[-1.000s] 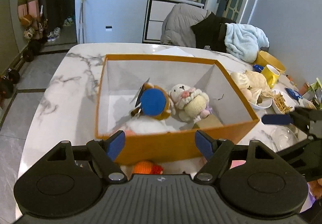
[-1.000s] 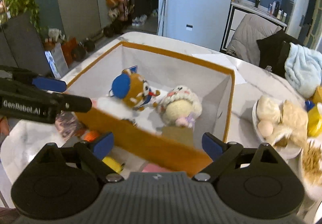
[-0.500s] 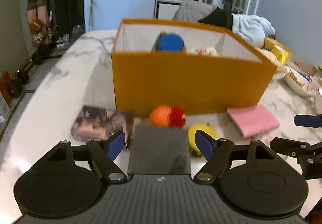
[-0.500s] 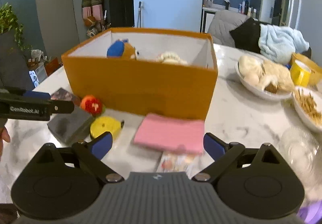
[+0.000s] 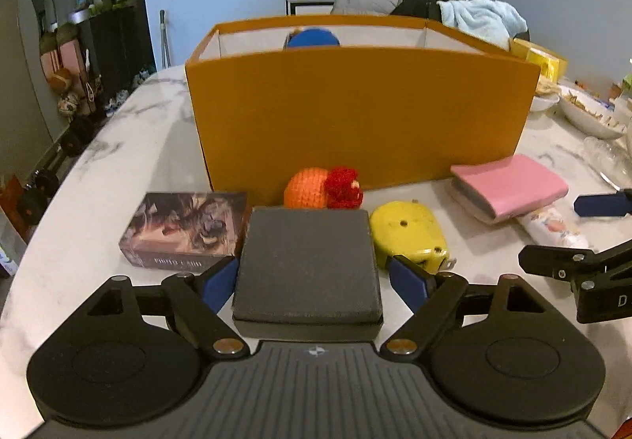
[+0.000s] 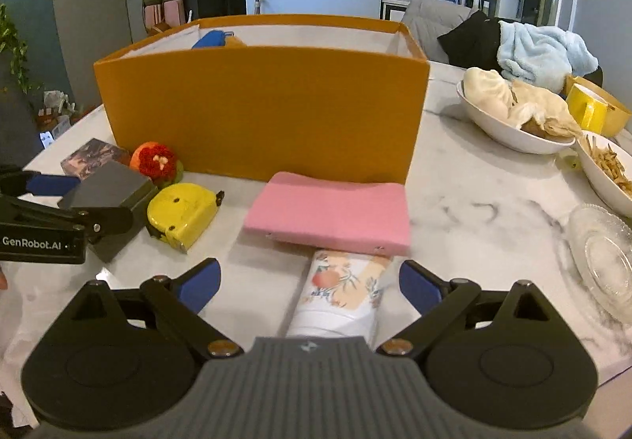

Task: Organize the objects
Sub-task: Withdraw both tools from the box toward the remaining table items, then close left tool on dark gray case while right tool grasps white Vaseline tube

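Observation:
An orange box (image 5: pixel 355 115) stands on the marble table (image 5: pixel 130 162), with a blue-capped plush (image 5: pixel 312 38) showing above its rim. In front lie a dark grey box (image 5: pixel 308 261), a photo card box (image 5: pixel 183 227), an orange and red knitted toy (image 5: pixel 324 188), a yellow tape measure (image 5: pixel 410 233), a pink case (image 6: pixel 331 212) and a floral tube (image 6: pixel 343 293). My left gripper (image 5: pixel 316 277) is open, its fingers on either side of the dark grey box. My right gripper (image 6: pixel 310 281) is open, astride the floral tube.
A white bowl of buns (image 6: pixel 509 111), a bowl of fries (image 6: pixel 608 166), a yellow mug (image 6: pixel 592 109) and a glass dish (image 6: pixel 604 249) crowd the right side of the table. A chair with clothes (image 6: pixel 529 44) stands behind.
Both grippers dropped from above the orange box to table level in front of it. The left one closed in around the dark grey box, the right one over the floral tube.

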